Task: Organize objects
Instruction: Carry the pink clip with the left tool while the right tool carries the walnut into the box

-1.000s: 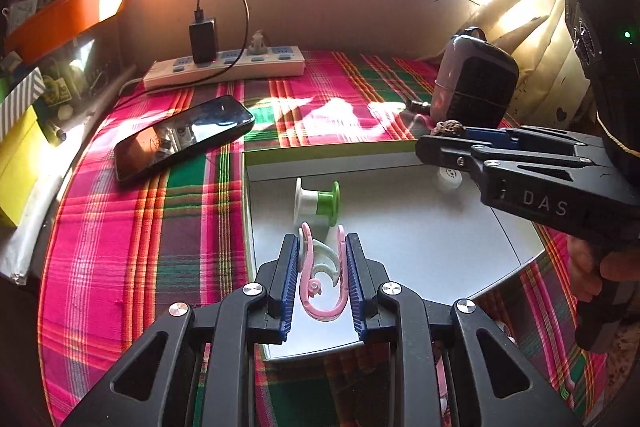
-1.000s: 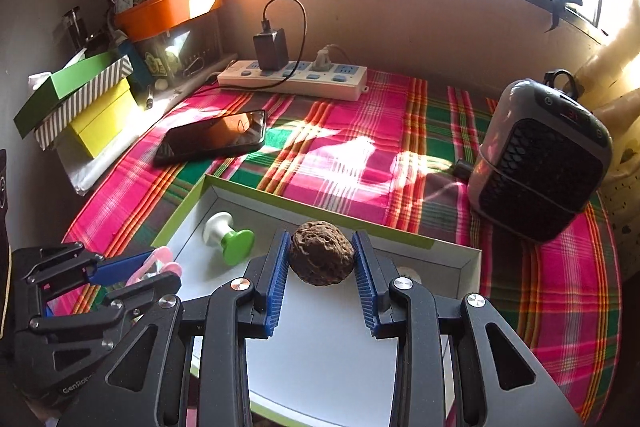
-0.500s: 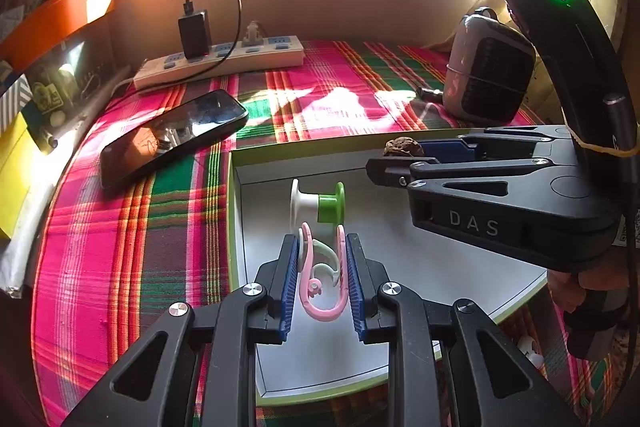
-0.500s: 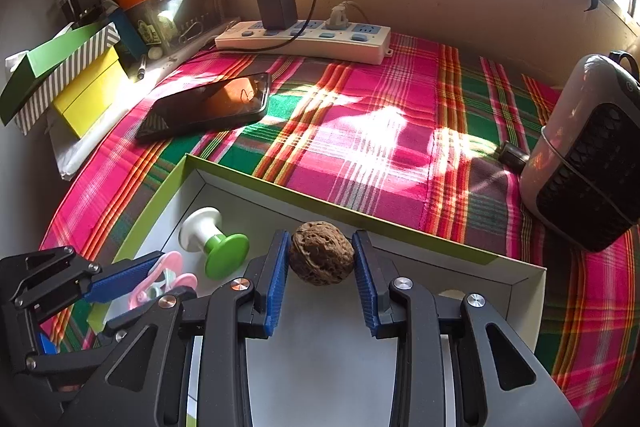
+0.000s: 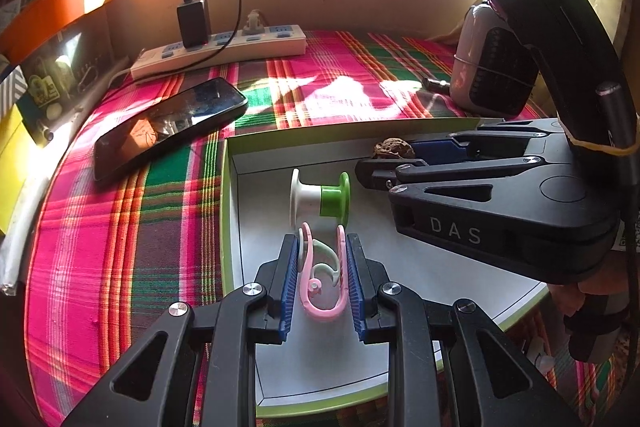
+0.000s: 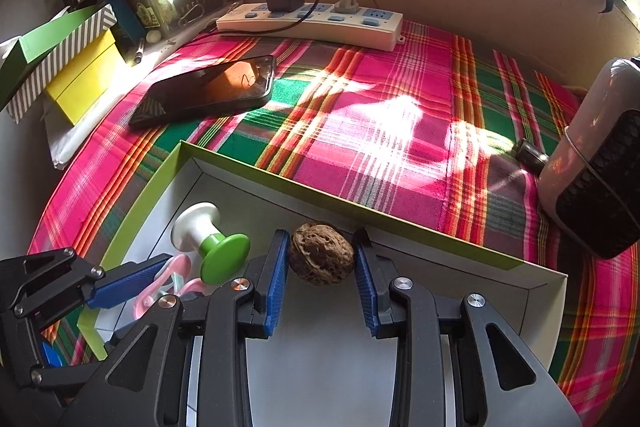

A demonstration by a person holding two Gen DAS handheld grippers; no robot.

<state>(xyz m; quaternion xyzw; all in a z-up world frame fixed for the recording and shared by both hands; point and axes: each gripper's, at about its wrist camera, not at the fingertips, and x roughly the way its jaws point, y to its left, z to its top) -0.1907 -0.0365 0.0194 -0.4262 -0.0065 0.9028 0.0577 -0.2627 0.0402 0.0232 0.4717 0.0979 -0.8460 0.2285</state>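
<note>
plaid cloth (image 6: 400, 99), walnut (image 6: 322, 259) between right gripper (image 6: 322, 281) pads, perhaps loosely

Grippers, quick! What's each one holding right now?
Left gripper: closed on the pink clip over the box.
Right gripper: jaws around the walnut; grip cannot be told.

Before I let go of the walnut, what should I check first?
1. Walnut sits between the right gripper pads: ok.
2. Walnut is inside the green-rimmed box, near its far wall: ok.
3. Walnut touches the box floor: cannot tell.
4. Left gripper is clamped on the pink clip over the box: ok.
5. The white-and-green spool is apart from the clip's tips: cannot tell, it lies just ahead of them.
</note>
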